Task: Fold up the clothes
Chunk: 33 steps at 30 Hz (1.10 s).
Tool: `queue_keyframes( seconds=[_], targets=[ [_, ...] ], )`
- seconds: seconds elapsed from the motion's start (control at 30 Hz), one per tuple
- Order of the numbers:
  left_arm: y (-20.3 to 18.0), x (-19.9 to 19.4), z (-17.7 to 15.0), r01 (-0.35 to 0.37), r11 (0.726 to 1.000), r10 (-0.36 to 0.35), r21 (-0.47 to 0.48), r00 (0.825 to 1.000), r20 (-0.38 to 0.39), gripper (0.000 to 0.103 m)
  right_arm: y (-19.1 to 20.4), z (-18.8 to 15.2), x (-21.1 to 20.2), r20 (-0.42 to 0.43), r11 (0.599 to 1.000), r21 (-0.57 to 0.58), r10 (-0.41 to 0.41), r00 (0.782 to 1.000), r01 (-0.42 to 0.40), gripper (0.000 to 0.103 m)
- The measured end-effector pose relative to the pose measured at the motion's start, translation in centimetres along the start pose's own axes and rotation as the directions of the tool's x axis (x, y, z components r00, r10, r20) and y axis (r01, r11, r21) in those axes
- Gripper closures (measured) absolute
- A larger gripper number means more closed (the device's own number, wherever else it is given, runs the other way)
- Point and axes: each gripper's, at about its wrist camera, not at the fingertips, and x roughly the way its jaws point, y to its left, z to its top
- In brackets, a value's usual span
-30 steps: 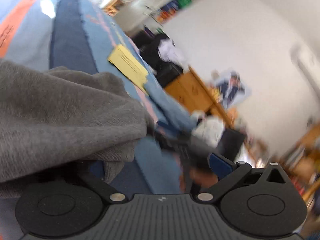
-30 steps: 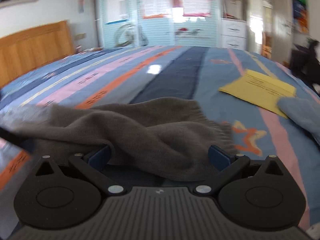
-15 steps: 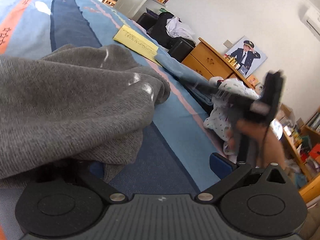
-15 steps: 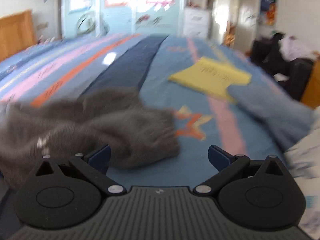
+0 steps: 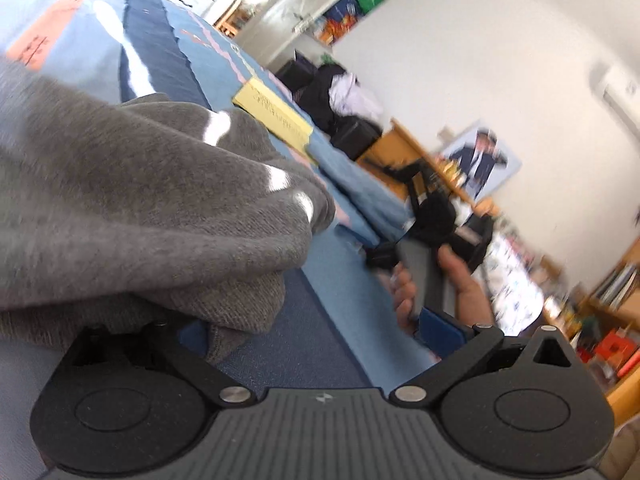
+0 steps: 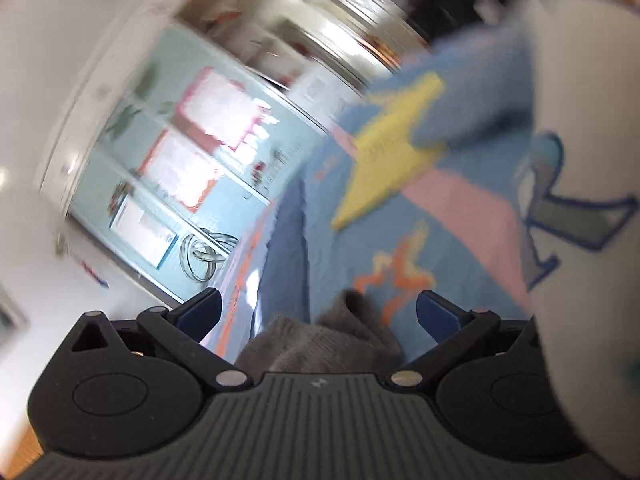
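Note:
A grey knit garment (image 5: 132, 208) lies bunched on the striped bedcover (image 5: 328, 360) and fills the left of the left wrist view. Its hem drapes over the left finger of my left gripper (image 5: 316, 330), which is open and pinches nothing. In the right wrist view, tilted and blurred, my right gripper (image 6: 320, 310) is open, and a tip of the grey garment (image 6: 320, 340) shows low between its fingers, untouched as far as I can tell. A hand (image 5: 460, 284) holds the right gripper's handle (image 5: 420, 268) just beyond my left gripper's right finger.
A yellow paper (image 5: 276, 116) and a folded light-blue cloth (image 5: 360, 184) lie further along the bed. A white printed garment (image 6: 580, 200) fills the right edge of the right wrist view. A wooden dresser (image 5: 404, 148) and a dark chair piled with clothes (image 5: 340, 96) stand beside the bed.
My right gripper has left the grey garment, swung right and rolled hard over. The hand holding it has come closer to my left gripper. The garment still hangs over the left finger.

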Motion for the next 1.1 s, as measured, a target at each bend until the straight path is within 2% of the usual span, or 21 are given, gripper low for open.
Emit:
queue_keyframes(
  seconds=[0.07,0.17,0.2,0.3,0.37,0.43,0.5,0.57,0.63,0.7,0.77,0.8,0.83,0.87,0.9,0.93,1.03,1.1],
  targets=[
    [0.3,-0.3,-0.3,0.018,1.000,-0.018,-0.009,1.000,0.017,0.001,0.7,-0.3,0.4,-0.022,1.000,-0.009,-0.004,1.000,0.004,0.000],
    [0.3,-0.7,-0.7,0.032,0.999,-0.032,0.004,0.999,0.029,0.001,2.1,-1.1,1.5,-0.062,0.994,-0.096,-0.060,0.996,0.054,0.000],
    [0.3,-0.8,-0.8,0.037,0.999,-0.038,0.008,0.999,0.032,0.001,2.5,-1.4,1.6,-0.065,0.993,-0.108,-0.050,0.997,0.043,0.000],
    [0.7,-1.0,-1.0,0.057,0.998,-0.057,0.017,0.998,0.035,0.001,2.8,-1.1,0.9,-0.035,0.993,-0.075,0.091,0.995,-0.094,0.000],
    [1.1,-1.1,-0.8,0.076,0.997,-0.076,0.009,0.996,0.036,0.001,3.7,-0.7,0.3,0.000,0.984,-0.115,0.136,0.991,-0.135,0.000],
    [1.4,-1.4,-0.8,0.099,0.995,-0.099,-0.006,0.994,0.043,0.001,4.5,-0.1,0.6,-0.018,0.975,-0.157,0.159,0.987,-0.160,0.000],
    [1.6,-1.6,-0.9,0.115,0.993,-0.114,-0.021,0.992,0.051,0.001,6.2,0.5,2.0,-0.074,0.950,-0.263,0.157,0.985,-0.171,0.000],
    [1.6,-1.6,-1.1,0.119,0.993,-0.118,-0.018,0.992,0.052,0.001,8.2,1.1,4.0,-0.127,0.898,-0.411,0.112,0.985,-0.156,0.000],
    [1.4,-1.6,-1.2,0.114,0.993,-0.114,-0.006,0.992,0.049,0.001,10.0,1.6,6.4,-0.211,0.847,-0.511,0.043,0.977,-0.147,0.000],
    [1.4,-1.2,-1.0,0.115,0.993,-0.115,0.000,0.992,0.048,0.001,11.2,1.7,9.2,-0.331,0.802,-0.565,-0.005,0.944,-0.194,0.000],
    [1.4,-0.8,-0.7,0.119,0.993,-0.119,0.003,0.992,0.048,0.001,12.2,1.6,11.8,-0.443,0.757,-0.605,-0.062,0.894,-0.247,0.000],
    [1.5,-0.8,-0.6,0.122,0.993,-0.122,0.002,0.991,0.048,0.001,12.4,1.3,13.0,-0.470,0.729,-0.640,-0.121,0.874,-0.243,0.000],
    [1.6,-0.9,-0.6,0.126,0.992,-0.126,0.001,0.991,0.050,0.001,12.5,1.0,13.9,-0.484,0.691,-0.682,-0.180,0.856,-0.240,0.005],
    [1.7,-1.0,-0.6,0.131,0.991,-0.131,0.000,0.990,0.051,0.001,12.5,0.8,14.3,-0.490,0.668,-0.704,-0.212,0.846,-0.240,0.013],
    [1.8,-1.0,-0.5,0.137,0.991,-0.136,-0.003,0.989,0.053,0.001,12.4,0.7,14.7,-0.494,0.647,-0.723,-0.240,0.836,-0.241,0.031],
    [1.9,-1.1,-0.5,0.142,0.990,-0.141,-0.009,0.988,0.056,0.001,12.4,0.7,15.0,-0.497,0.625,-0.742,-0.268,0.825,-0.243,0.040],
    [2.2,-1.2,-0.6,0.159,0.987,-0.157,-0.024,0.985,0.067,0.001,11.8,0.7,15.3,-0.530,0.618,-0.733,-0.258,0.808,-0.284,0.043],
    [2.3,-1.3,-0.7,0.167,0.985,-0.164,-0.033,0.984,0.071,0.001,11.6,0.6,15.5,-0.542,0.606,-0.732,-0.242,0.805,-0.311,0.042]
  ],
)
